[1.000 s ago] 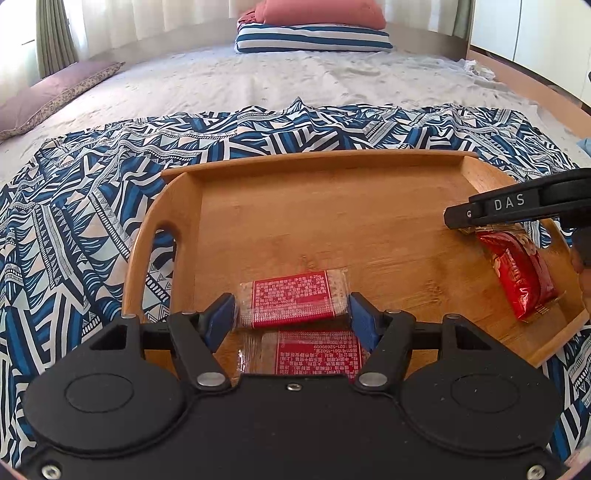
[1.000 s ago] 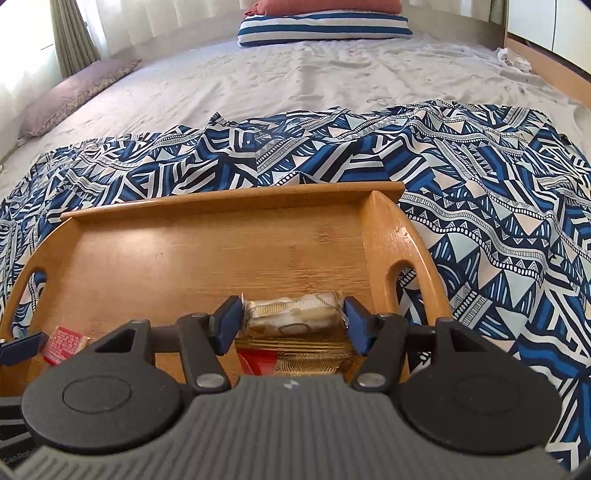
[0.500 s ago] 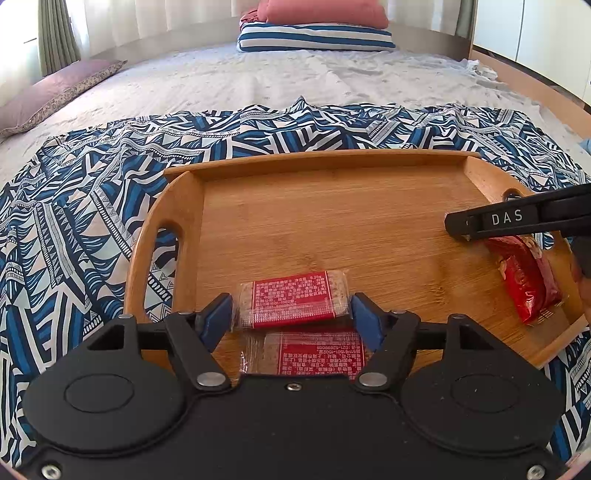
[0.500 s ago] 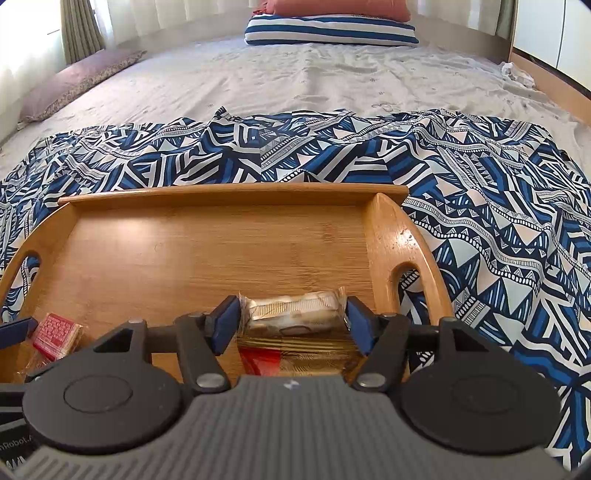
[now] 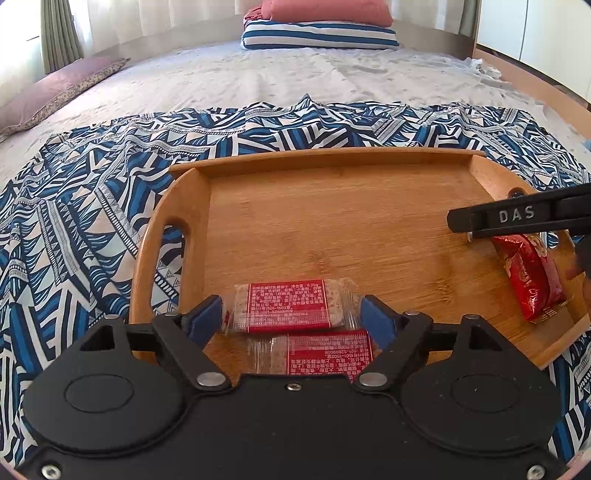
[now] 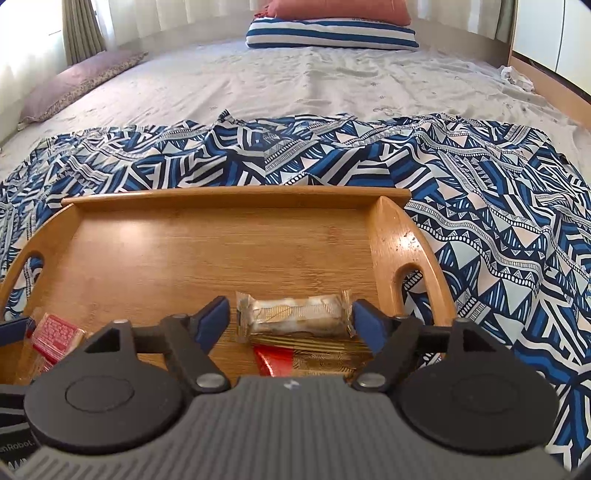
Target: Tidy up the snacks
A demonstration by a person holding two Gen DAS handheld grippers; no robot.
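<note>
A wooden tray (image 5: 332, 157) lies on a blue patterned cloth. My left gripper (image 5: 291, 317) hangs over the tray's near left corner, its jaws opening. A clear cracker packet with a red label (image 5: 288, 304) sits between the blue pads with a gap on each side, resting on a like packet (image 5: 325, 354). My right gripper (image 6: 291, 321) is over the tray's (image 6: 236, 194) near right corner, jaws also opening. A white-and-gold snack packet (image 6: 291, 314) lies loose between its pads on a red-and-gold packet (image 6: 314, 358). The left view shows that gripper's finger (image 5: 517, 218) above a red packet (image 5: 528, 273).
The patterned cloth (image 6: 498, 221) covers the near half of a grey bed (image 6: 314, 81). A striped pillow (image 5: 317, 35) with a pink one on it is at the head, a mauve pillow (image 5: 55, 92) at the left. A wooden bed frame (image 5: 535, 85) runs along the right.
Both pairs of jaws have spread wider and now stand clear of the packet each one held. The packets rest on those beneath. Neither hand has shifted noticeably.
</note>
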